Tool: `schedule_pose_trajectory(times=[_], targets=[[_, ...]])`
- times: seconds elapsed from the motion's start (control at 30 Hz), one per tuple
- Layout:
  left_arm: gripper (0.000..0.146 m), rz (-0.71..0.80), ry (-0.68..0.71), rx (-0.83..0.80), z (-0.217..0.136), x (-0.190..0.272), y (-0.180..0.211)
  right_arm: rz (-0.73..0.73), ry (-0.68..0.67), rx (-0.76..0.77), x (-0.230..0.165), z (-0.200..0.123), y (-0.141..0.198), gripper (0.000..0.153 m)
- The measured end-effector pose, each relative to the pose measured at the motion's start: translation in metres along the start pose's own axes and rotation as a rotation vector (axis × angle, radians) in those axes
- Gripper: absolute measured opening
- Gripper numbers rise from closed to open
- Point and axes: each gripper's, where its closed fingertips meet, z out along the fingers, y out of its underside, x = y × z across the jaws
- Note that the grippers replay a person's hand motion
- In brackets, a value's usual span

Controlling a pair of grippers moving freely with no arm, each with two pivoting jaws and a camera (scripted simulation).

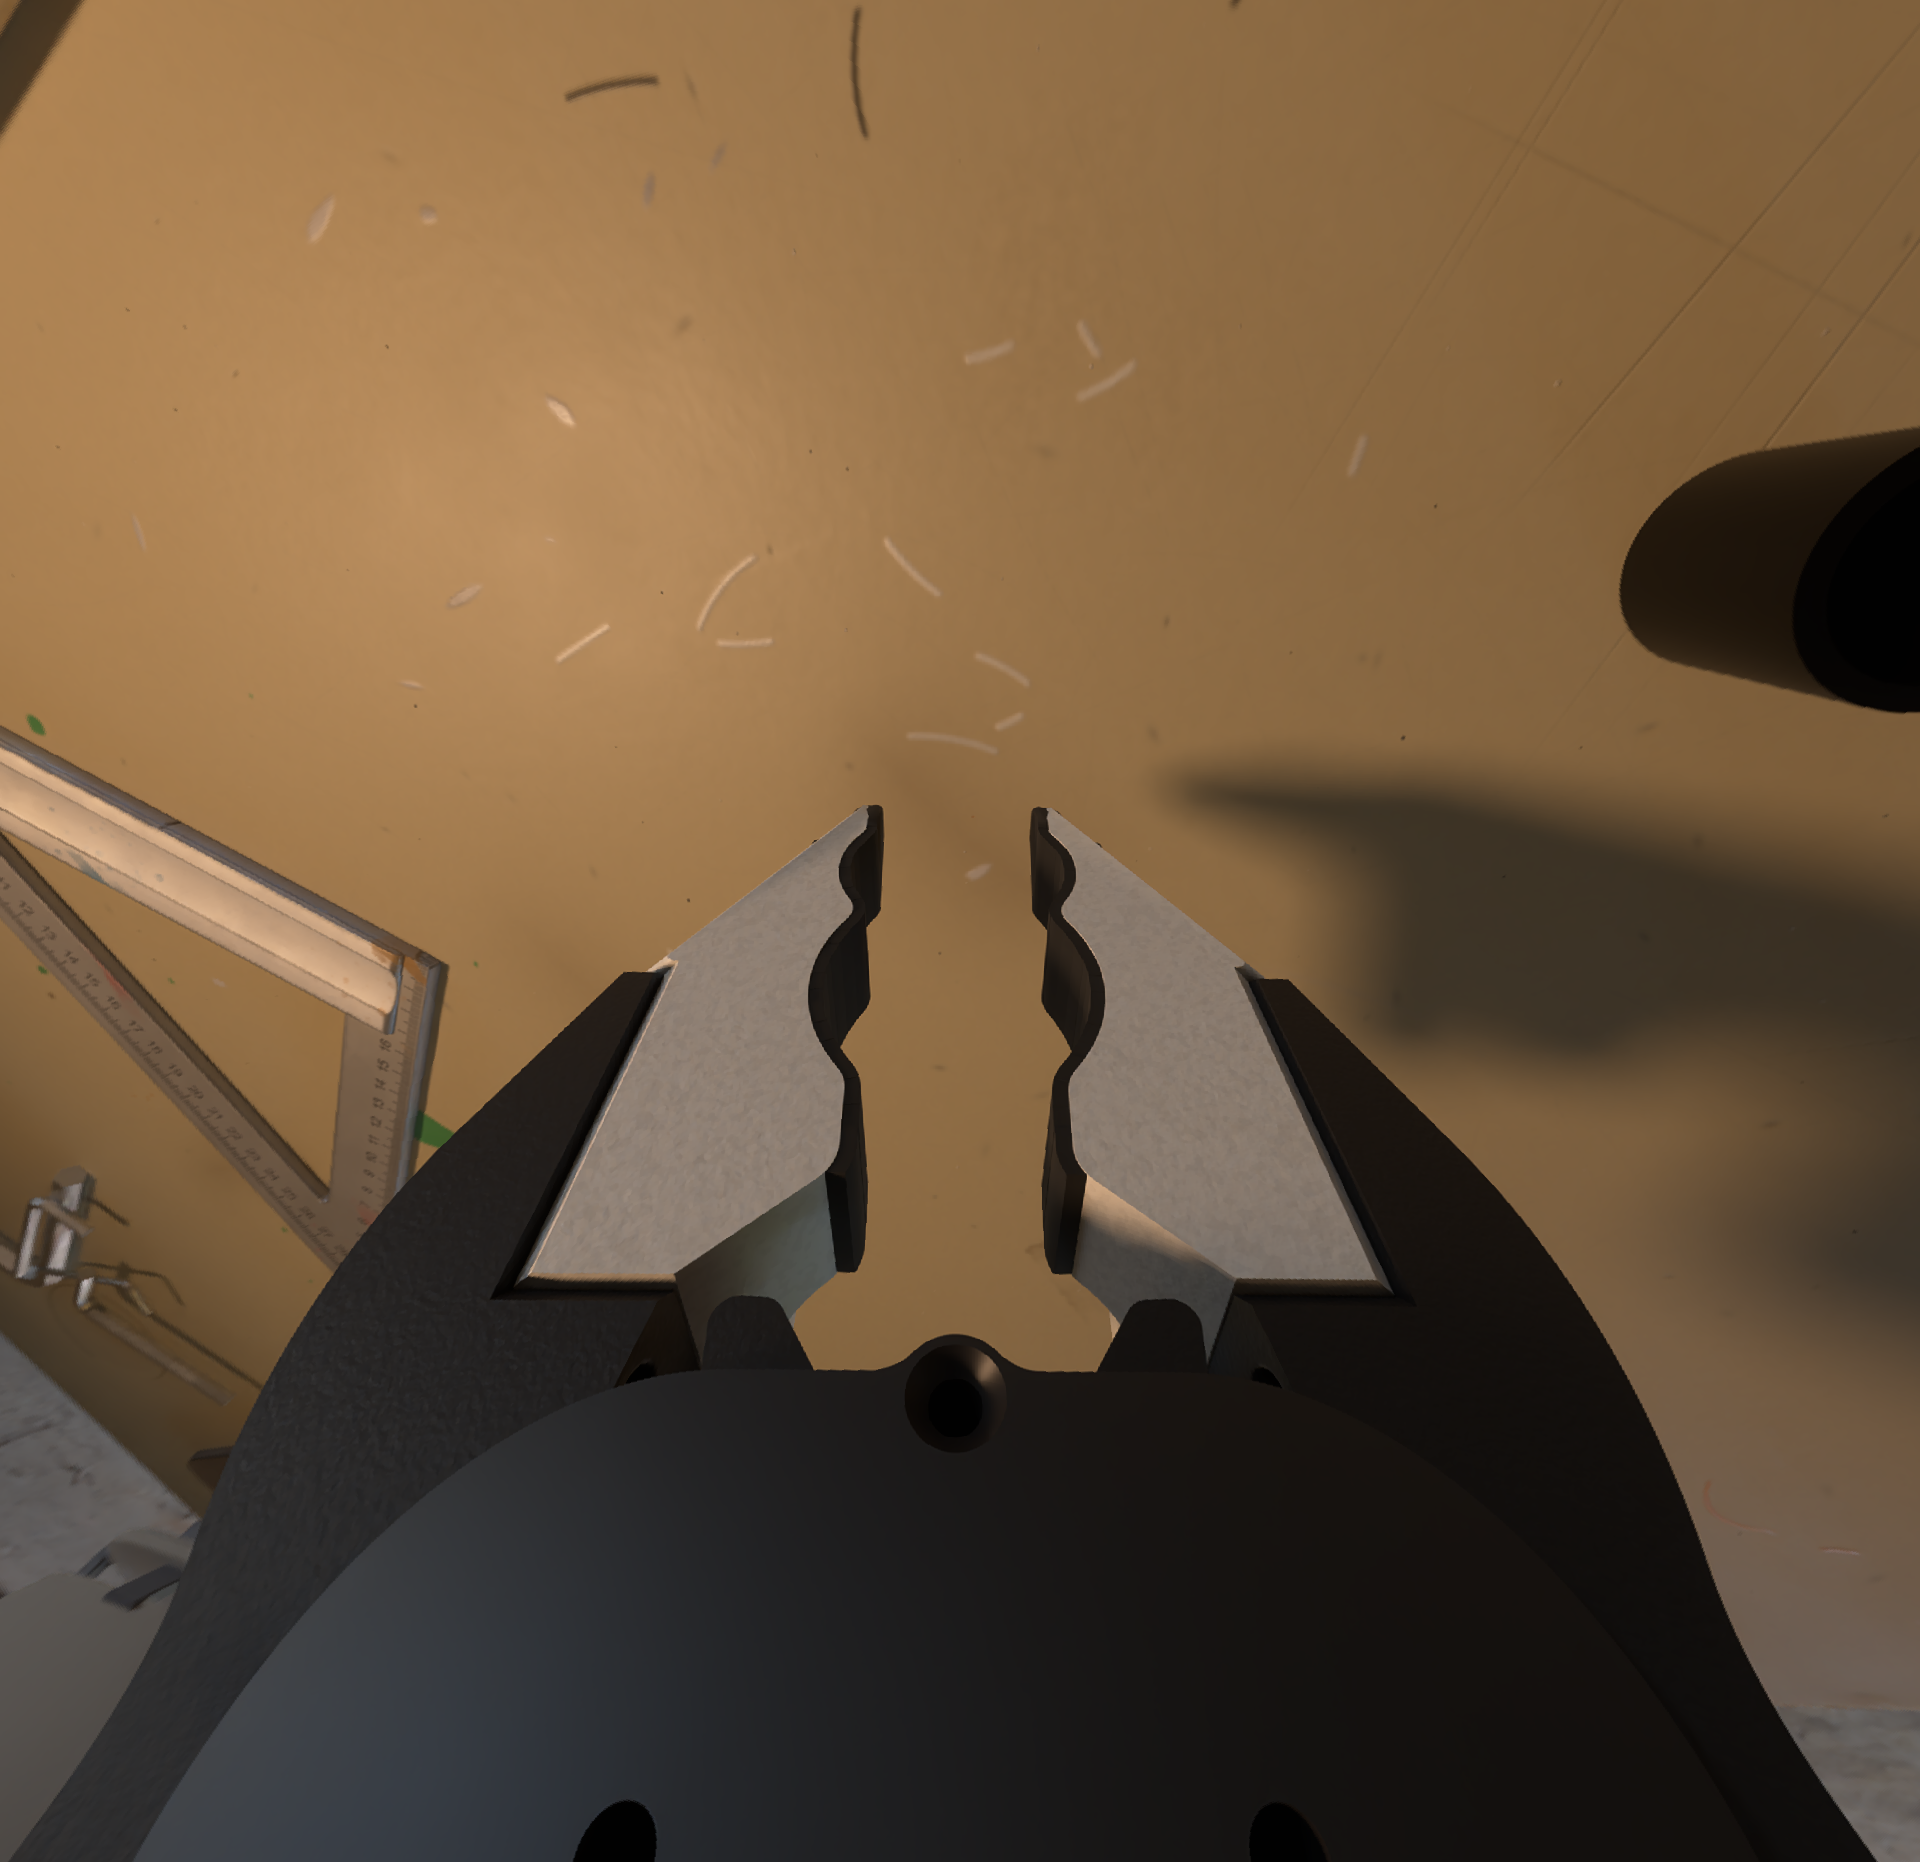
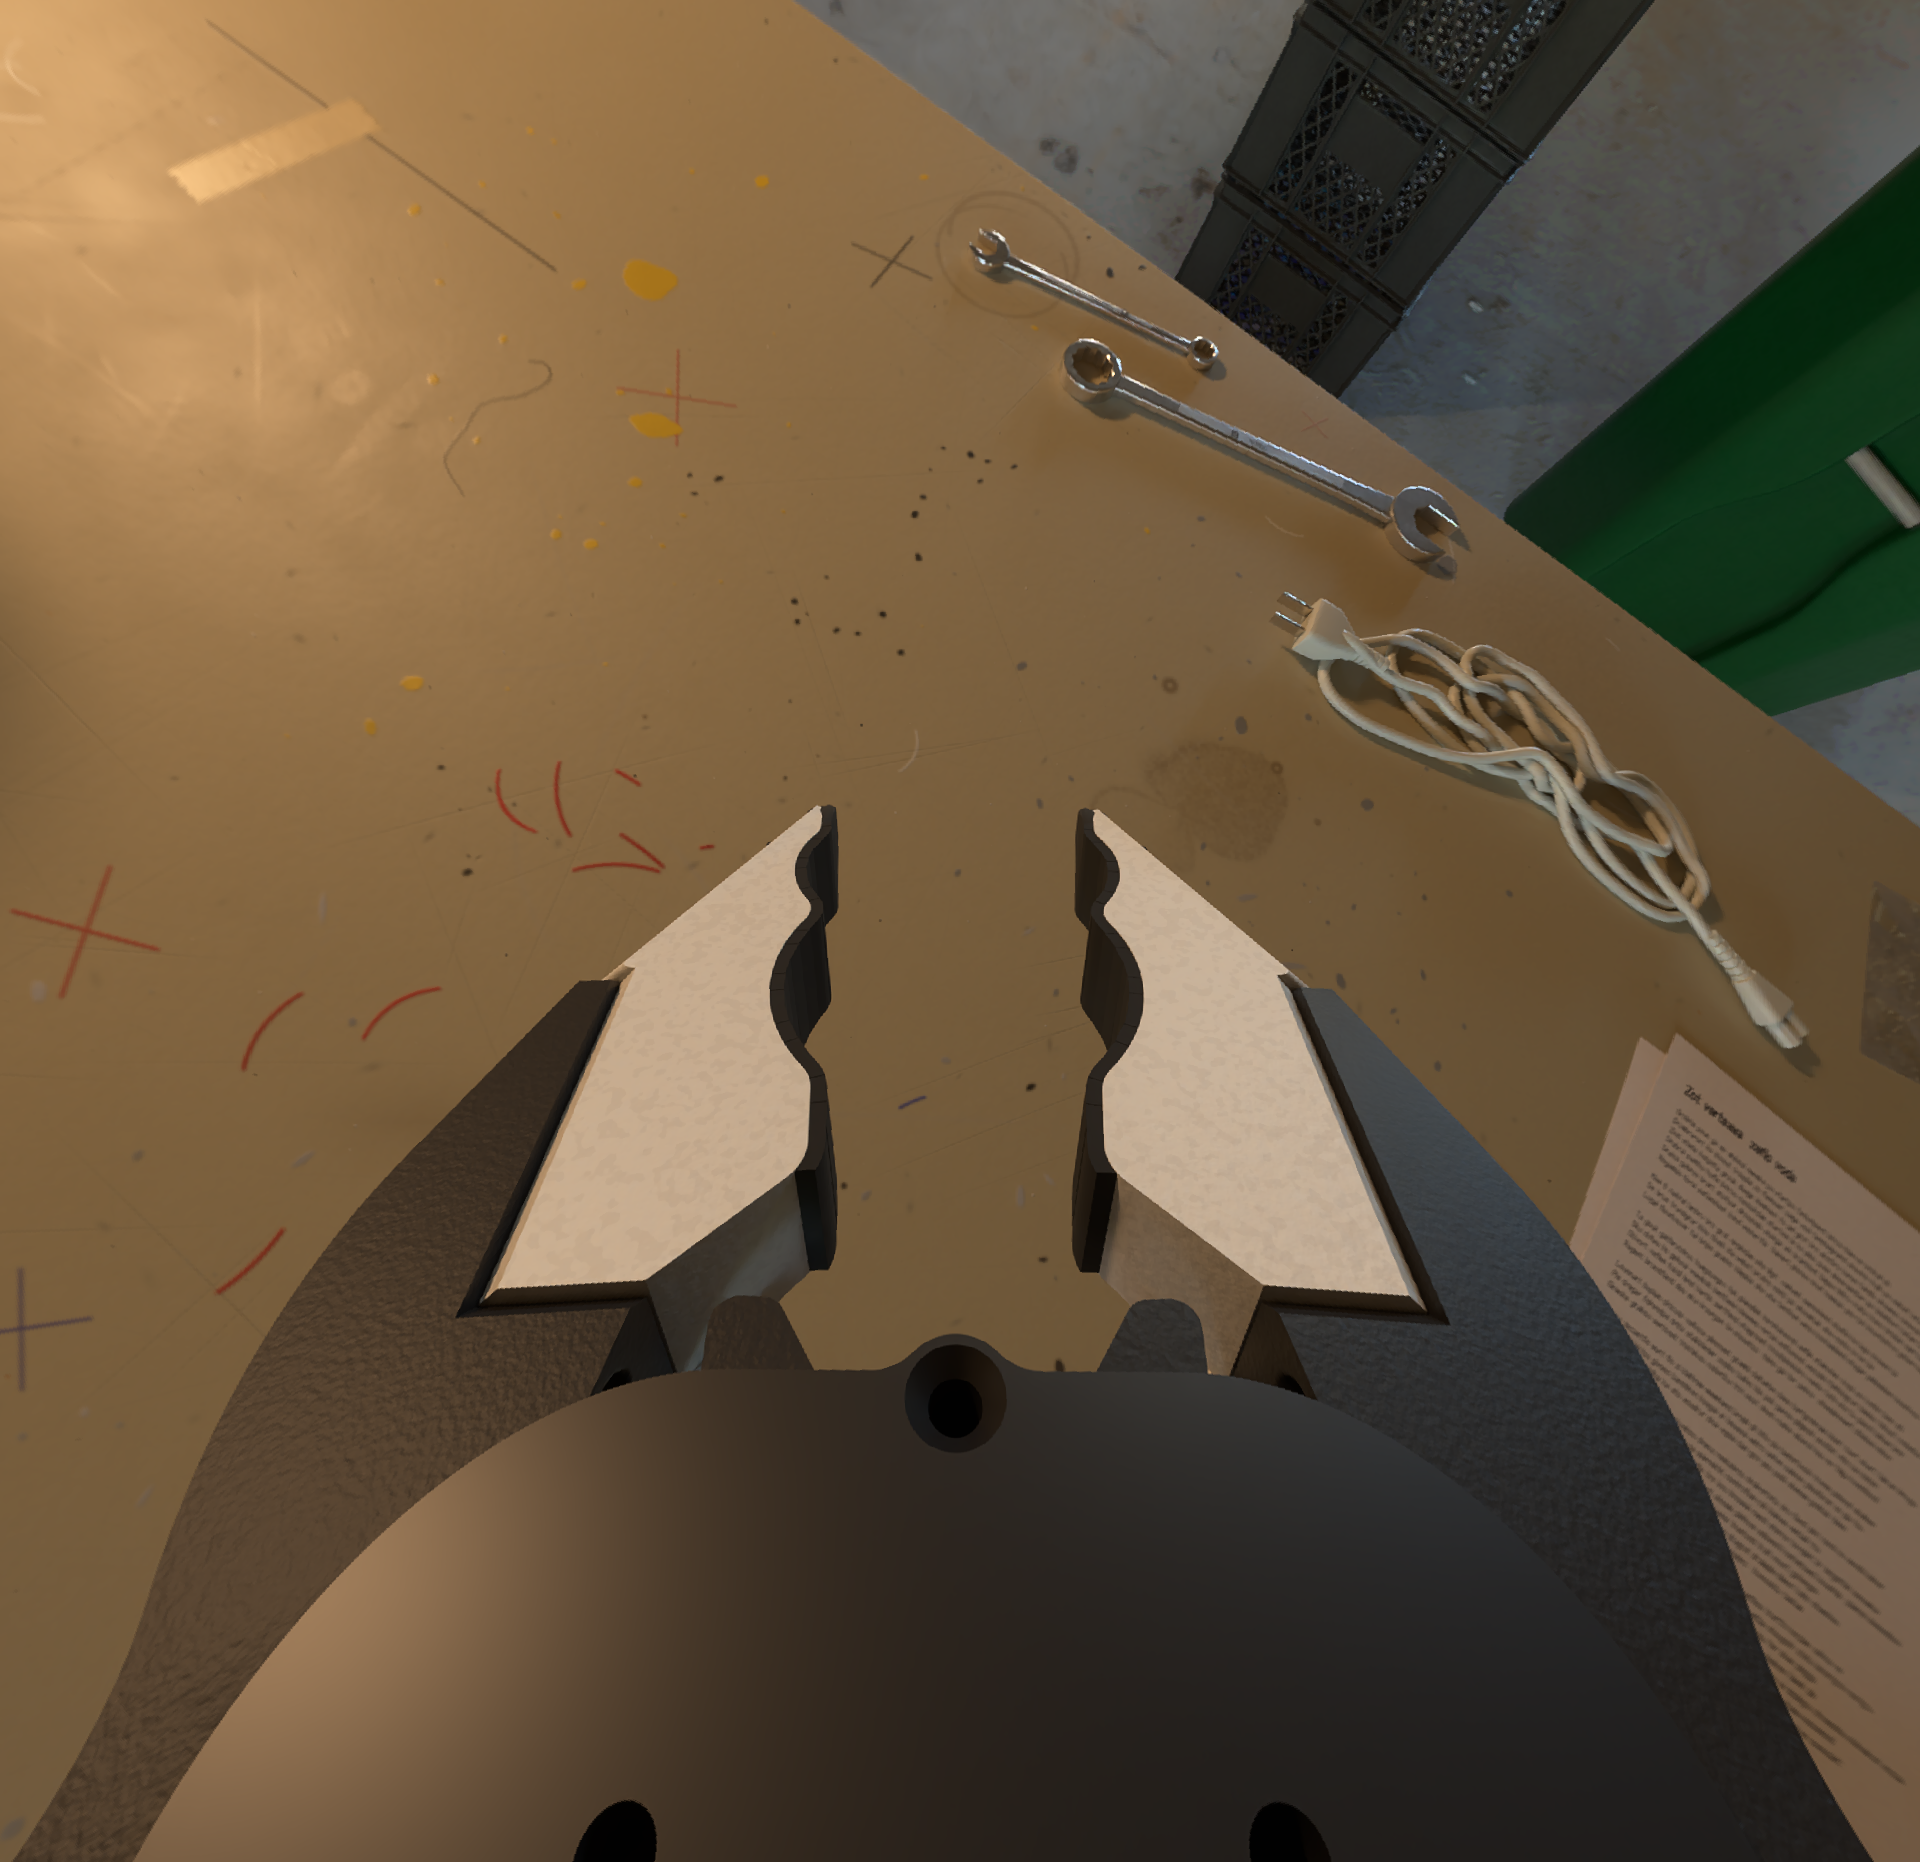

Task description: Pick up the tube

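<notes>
A dark tube (image 1: 1787,576) lies on the tan workbench at the right edge of the left wrist view, its end cut off by the frame. My left gripper (image 1: 956,825) is open and empty, its fingertips well to the left of the tube and nearer to me. My right gripper (image 2: 954,825) is open and empty over the bench. The tube does not show in the right wrist view.
A metal square ruler (image 1: 208,971) and small clamps (image 1: 62,1241) lie at the left. In the right wrist view two wrenches (image 2: 1247,441), a coiled white cable (image 2: 1507,752) and printed papers (image 2: 1766,1345) lie near the bench edge. A black crate (image 2: 1382,139) and a green bin (image 2: 1766,462) stand beyond.
</notes>
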Motion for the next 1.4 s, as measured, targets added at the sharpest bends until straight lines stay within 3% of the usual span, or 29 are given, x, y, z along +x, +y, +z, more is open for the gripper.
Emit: schedule_pose_trajectory(times=[0.13, 0.27, 0.37, 0.5, 0.6, 0.7, 0.8, 1.03, 1.4], targets=[[0.031, -0.058, 0.047, 0.128, -0.01, 0.0, -0.008, -0.03, 0.018, -0.024, -0.002, 0.006, 0.001, 0.046], [0.04, -0.072, 0.083, 0.401, -0.054, 0.001, -0.028, -0.043, 0.023, -0.031, -0.004, 0.01, 0.001, 0.046], [0.05, 0.02, 0.137, 0.583, -0.091, 0.025, -0.041, -0.063, 0.029, -0.043, -0.006, 0.013, 0.0, 0.046], [0.064, 0.202, 0.226, 0.682, -0.113, 0.079, -0.05, -0.106, 0.03, -0.051, -0.013, 0.019, -0.002, 0.046], [0.061, 0.396, 0.267, 0.611, -0.102, 0.12, -0.046, -0.138, 0.037, -0.052, -0.018, 0.021, -0.005, 0.046], [0.06, 0.577, 0.189, 0.461, -0.072, 0.137, -0.041, -0.155, 0.024, -0.036, -0.025, 0.022, -0.008, 0.046], [0.06, 0.666, 0.128, 0.319, -0.042, 0.139, -0.038, -0.158, 0.023, -0.038, -0.026, 0.024, -0.008, 0.046], [0.057, 0.665, 0.171, 0.199, -0.005, 0.142, -0.039, -0.187, 0.027, -0.099, -0.026, 0.033, 0.002, 0.046], [0.046, 0.713, 0.179, 0.095, 0.011, 0.146, -0.041, -0.205, 0.008, -0.142, -0.028, 0.043, 0.009, 0.045]])
